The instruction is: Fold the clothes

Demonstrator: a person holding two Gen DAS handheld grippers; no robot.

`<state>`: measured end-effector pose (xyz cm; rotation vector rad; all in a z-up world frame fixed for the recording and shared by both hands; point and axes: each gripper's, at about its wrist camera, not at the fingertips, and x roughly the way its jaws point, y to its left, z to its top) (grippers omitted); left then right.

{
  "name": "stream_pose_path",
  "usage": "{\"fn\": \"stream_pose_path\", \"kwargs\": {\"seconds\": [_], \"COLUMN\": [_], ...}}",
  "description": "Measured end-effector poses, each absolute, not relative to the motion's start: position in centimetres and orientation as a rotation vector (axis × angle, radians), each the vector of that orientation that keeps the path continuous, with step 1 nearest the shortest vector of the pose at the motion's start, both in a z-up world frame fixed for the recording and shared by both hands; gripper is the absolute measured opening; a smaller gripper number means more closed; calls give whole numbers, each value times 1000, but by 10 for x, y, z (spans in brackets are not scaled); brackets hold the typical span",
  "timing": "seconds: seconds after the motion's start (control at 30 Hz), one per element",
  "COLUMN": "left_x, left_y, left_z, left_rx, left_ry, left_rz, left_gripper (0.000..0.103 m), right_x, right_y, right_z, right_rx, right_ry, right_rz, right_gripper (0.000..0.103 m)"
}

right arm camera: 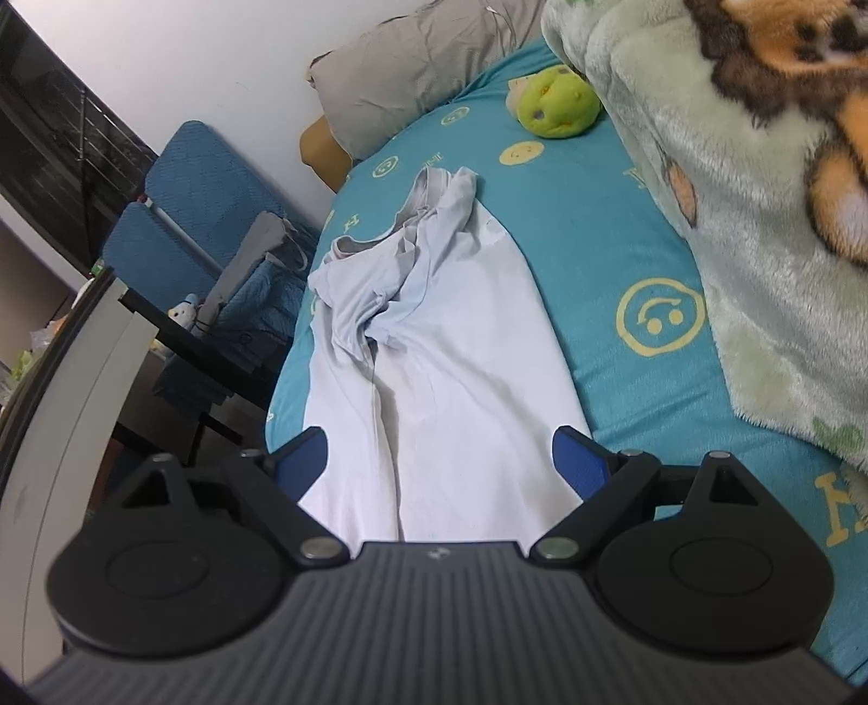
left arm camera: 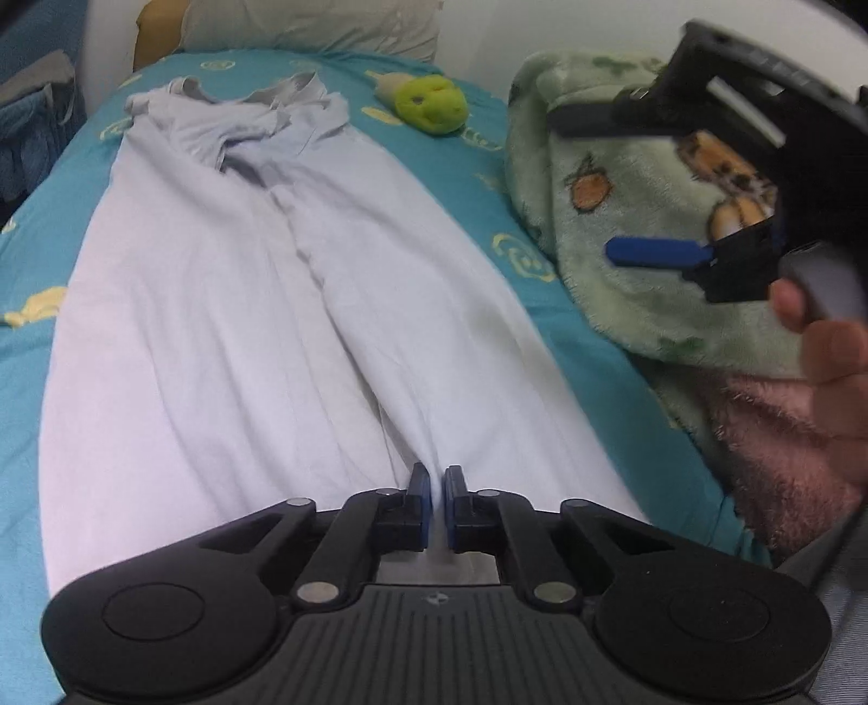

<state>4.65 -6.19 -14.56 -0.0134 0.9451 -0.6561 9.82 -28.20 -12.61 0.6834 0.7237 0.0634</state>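
While your left gripper (left arm camera: pixel 437 491) pinches the near hem of the white shirt (left arm camera: pixel 260 303), your right gripper (right arm camera: pixel 440 461) hangs above with jaws wide. Lengthwise along the bed (right arm camera: pixel 586 228) the shirt lies, collar bunched toward the far pillow (left arm camera: pixel 309 24).

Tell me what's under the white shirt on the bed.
The white shirt lies on the teal smiley-print sheet, which shows around its edges. Whatever the sheet's pattern does directly beneath the cloth is covered.

Green plush toy (left arm camera: pixel 431 103), perhaps frog-faced
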Motion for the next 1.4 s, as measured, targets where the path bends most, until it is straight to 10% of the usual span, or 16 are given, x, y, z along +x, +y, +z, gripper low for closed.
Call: {"fn": "stream_pose_path", "kwargs": {"seconds": [0.57, 0.9, 1.4], "left_x": [32, 25, 44], "left_y": [-20, 30, 92], "left_z": [-144, -125, -161], "left_rx": [-139, -229, -520], "left_ry": [1065, 1012, 1182], "left_rz": [-492, -298, -115], "left_gripper": [3, 76, 80], "right_x": [97, 70, 44], "right_y": [-270, -267, -251], "right_z": [-144, -187, -201], "right_rx": [572, 600, 772], "right_ry": [804, 1018, 1170], "right_rz": [28, -83, -56], "right_gripper": [91, 91, 91]}}
